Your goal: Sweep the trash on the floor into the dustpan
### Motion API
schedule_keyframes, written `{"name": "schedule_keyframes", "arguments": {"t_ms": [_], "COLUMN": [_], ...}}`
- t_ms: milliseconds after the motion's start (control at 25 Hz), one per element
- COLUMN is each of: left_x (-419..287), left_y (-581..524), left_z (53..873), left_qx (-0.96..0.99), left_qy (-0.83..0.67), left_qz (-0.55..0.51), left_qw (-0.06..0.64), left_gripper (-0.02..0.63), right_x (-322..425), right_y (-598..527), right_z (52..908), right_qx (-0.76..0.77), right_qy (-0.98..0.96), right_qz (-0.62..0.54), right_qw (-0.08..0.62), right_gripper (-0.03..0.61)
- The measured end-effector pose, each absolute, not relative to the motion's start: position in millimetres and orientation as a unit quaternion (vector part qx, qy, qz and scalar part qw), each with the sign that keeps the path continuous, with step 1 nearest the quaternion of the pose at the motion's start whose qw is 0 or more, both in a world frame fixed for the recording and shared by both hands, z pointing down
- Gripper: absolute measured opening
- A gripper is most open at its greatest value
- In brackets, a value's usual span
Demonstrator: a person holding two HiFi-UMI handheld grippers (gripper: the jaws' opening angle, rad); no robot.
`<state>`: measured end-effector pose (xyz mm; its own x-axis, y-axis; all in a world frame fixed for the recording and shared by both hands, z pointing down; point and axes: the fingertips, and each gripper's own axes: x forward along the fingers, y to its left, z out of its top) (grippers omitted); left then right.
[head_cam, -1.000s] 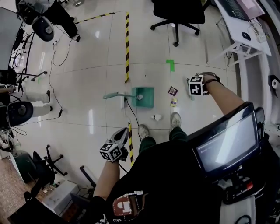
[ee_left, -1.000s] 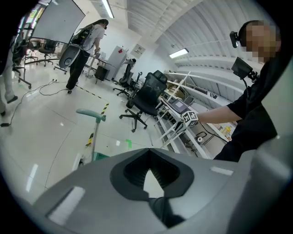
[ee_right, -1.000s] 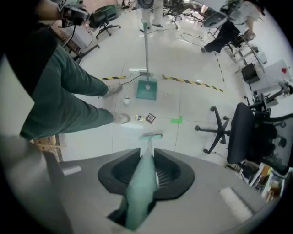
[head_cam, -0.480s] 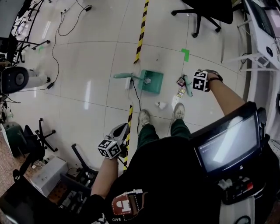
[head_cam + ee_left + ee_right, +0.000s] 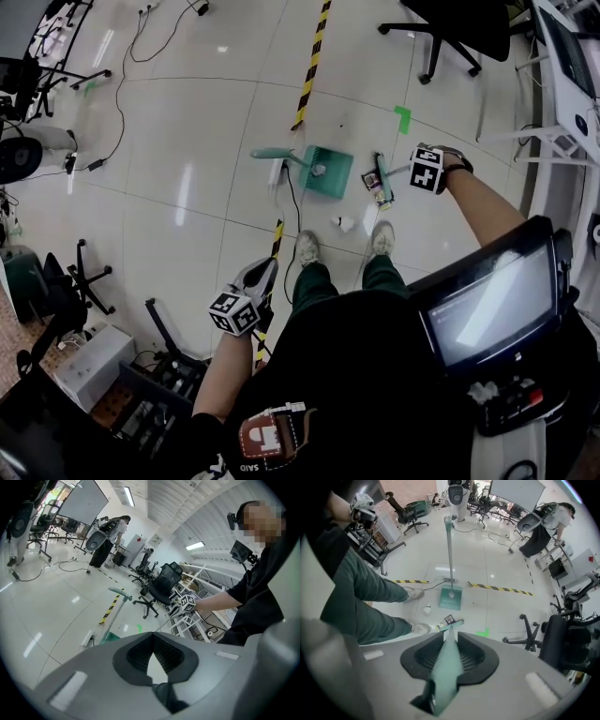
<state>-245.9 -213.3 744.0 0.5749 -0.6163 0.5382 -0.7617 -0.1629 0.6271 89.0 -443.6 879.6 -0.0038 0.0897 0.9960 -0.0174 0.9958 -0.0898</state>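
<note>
My right gripper (image 5: 451, 651) is clamped on the pale green broom (image 5: 443, 677), its head set beside the small dark wrappers (image 5: 371, 178), ready to push them to the green dustpan (image 5: 330, 178) standing mid-floor. My left gripper (image 5: 153, 656) is closed, empty and idle.

Bright overhead light, floor glare, fisheye edges

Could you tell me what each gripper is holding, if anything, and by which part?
The right gripper grips the green broom by its handle, well above the brush end. The left gripper is shut on nothing.
</note>
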Motion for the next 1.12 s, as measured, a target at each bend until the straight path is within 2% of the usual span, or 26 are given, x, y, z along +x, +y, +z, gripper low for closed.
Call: {"name": "schedule_keyframes", "arguments": {"t_ms": [520, 1120], "left_x": [-239.7, -254.7], "left_y": [-212.8, -263.7], "left_z": [734.6, 679.2], "left_qx": [0.765, 0.806], "left_qy": [-0.453, -0.444], "left_qz": [0.076, 0.036], "left_qw": [0.452, 0.391], "left_gripper": [0.002, 0.002], "right_x": [30.7, 142.4], "right_y": [-469.2, -388.9], "right_z": [807.2, 748.6], "right_qx": [0.097, 0.193], "right_qy": [-0.801, -0.736], "right_qz": [0.137, 0.204], "right_qw": [0.574, 0.615], "right_gripper": [0.089, 0.089]}}
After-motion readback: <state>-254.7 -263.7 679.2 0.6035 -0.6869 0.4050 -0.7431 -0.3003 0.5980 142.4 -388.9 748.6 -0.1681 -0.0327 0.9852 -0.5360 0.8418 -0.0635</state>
